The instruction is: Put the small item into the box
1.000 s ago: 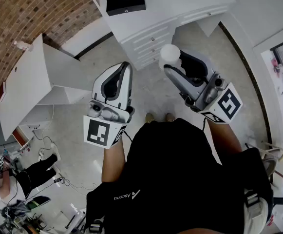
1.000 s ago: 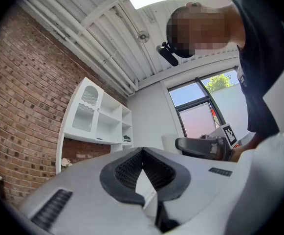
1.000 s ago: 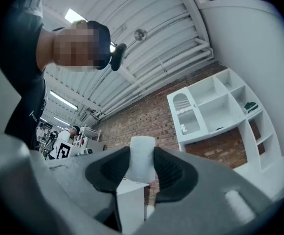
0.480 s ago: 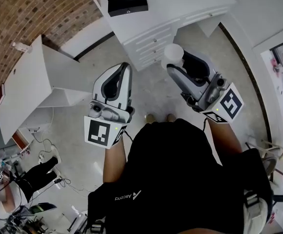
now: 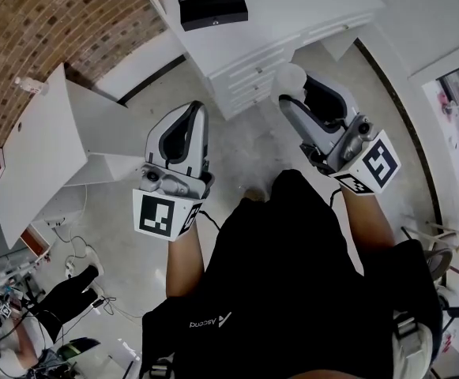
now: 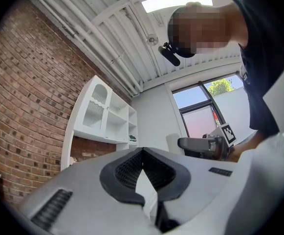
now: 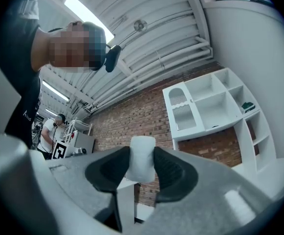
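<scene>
The small white item (image 7: 142, 148) sits between the two dark pads of the right gripper (image 7: 141, 166). The pads pinch it on both sides, and its rounded top sticks up past them. In the head view, the item (image 5: 291, 78) is up in the air, just in front of the white dresser (image 5: 292, 10). The right gripper (image 5: 295, 95) points toward the dresser.

The black box (image 5: 212, 1) stands on top of the dresser, near its left back corner. It is well apart from the item. The box looks shut, so I cannot tell what is in it. The drawers (image 5: 249, 71) on the front of the dresser are all pushed in.

The left gripper (image 5: 192, 110) is also in front of the dresser, to the left of the right one. Its jaws are pressed together with nothing between them, and the left gripper view (image 6: 142, 153) shows the pads meeting at the tips.

A white table (image 5: 35, 144) stands to the left of the dresser, by the brick wall (image 5: 47, 14).

The right gripper view shows a white shelf (image 7: 207, 104) with open boxes in it, set against the brick wall. One small box on its right side holds a dark green thing (image 7: 249, 105). The other boxes look bare. I cannot tell where the shelf stands from the dresser.
</scene>
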Demonstrator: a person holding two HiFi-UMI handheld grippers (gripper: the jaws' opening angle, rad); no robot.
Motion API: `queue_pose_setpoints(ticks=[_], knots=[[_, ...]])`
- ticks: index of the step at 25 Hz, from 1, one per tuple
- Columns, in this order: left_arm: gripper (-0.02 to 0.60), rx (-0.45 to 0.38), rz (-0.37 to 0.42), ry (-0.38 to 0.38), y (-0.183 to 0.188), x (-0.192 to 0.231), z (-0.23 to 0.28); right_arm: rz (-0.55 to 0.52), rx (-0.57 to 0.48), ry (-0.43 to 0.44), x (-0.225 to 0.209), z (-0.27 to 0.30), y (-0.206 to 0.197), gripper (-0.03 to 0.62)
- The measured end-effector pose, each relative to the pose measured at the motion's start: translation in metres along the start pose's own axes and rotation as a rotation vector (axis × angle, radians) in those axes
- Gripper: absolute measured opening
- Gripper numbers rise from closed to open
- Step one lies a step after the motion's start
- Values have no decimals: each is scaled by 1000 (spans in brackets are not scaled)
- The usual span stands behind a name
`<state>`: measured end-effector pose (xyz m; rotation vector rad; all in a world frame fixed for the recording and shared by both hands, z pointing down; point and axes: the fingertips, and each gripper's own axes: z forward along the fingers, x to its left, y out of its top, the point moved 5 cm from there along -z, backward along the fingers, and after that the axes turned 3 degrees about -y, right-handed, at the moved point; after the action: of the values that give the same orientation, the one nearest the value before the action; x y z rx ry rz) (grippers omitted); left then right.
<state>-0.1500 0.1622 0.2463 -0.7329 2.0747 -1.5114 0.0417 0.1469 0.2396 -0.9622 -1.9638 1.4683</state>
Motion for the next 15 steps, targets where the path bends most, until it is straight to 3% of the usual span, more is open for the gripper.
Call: queue_pose_setpoints(ticks=[7, 15], knots=[[-2, 19, 0, 5, -23, 48, 30, -17, 22, -18, -46, 43, -18, 160], [-2, 50, 18, 47, -60, 106, 107, -18, 41, 30, -127, 98, -49, 160]])
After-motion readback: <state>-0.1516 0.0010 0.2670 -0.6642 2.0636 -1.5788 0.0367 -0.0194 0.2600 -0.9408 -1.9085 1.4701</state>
